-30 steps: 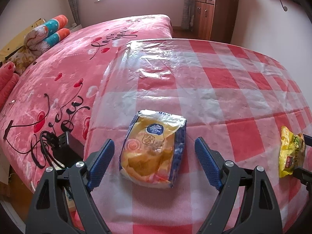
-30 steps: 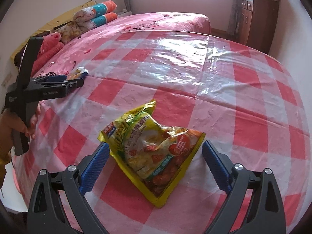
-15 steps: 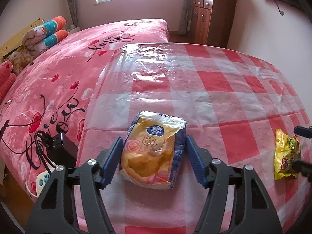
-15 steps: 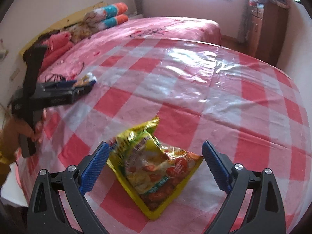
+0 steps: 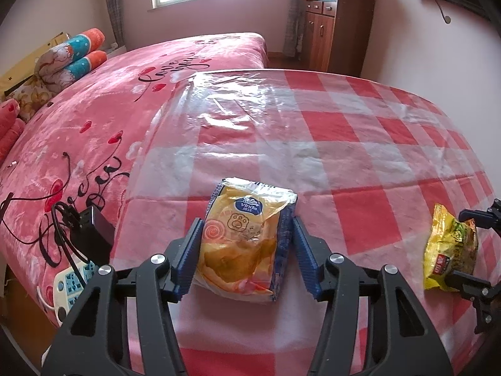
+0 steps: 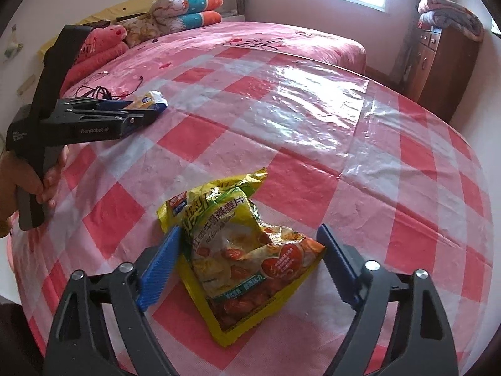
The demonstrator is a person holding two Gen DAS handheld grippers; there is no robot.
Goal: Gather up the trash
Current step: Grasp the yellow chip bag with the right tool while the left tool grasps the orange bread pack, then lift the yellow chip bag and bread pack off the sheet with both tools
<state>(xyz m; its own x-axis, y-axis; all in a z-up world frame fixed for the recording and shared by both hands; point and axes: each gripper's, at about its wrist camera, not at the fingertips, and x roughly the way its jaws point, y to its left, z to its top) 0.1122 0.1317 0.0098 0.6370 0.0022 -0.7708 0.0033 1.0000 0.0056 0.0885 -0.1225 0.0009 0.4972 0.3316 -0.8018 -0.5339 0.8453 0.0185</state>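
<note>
An orange and blue tissue wrapper [image 5: 244, 244] lies on the red-checked plastic sheet [image 5: 328, 131] over the bed. My left gripper [image 5: 245, 252] is shut on it, both blue pads pressing its sides. It also shows in the right wrist view [image 6: 149, 101], with the left gripper [image 6: 137, 114] on it. A crumpled yellow snack bag [image 6: 247, 250] lies between the fingers of my right gripper [image 6: 250, 263]. The right jaws are partly closed; the left pad touches the bag, the right pad stands just off it. The bag also shows in the left wrist view [image 5: 449, 250].
A black charger with cables [image 5: 90, 230] and a white power strip [image 5: 73, 282] lie on the pink blanket at left. Rolled quilts and pillows [image 5: 72, 59] are at the bed's head. A wooden cabinet [image 5: 338, 34] stands at the far wall.
My left gripper's jaws have closed from wide open onto the tissue wrapper. My right gripper's jaws have narrowed around the yellow snack bag, and both grippers have moved slightly forward.
</note>
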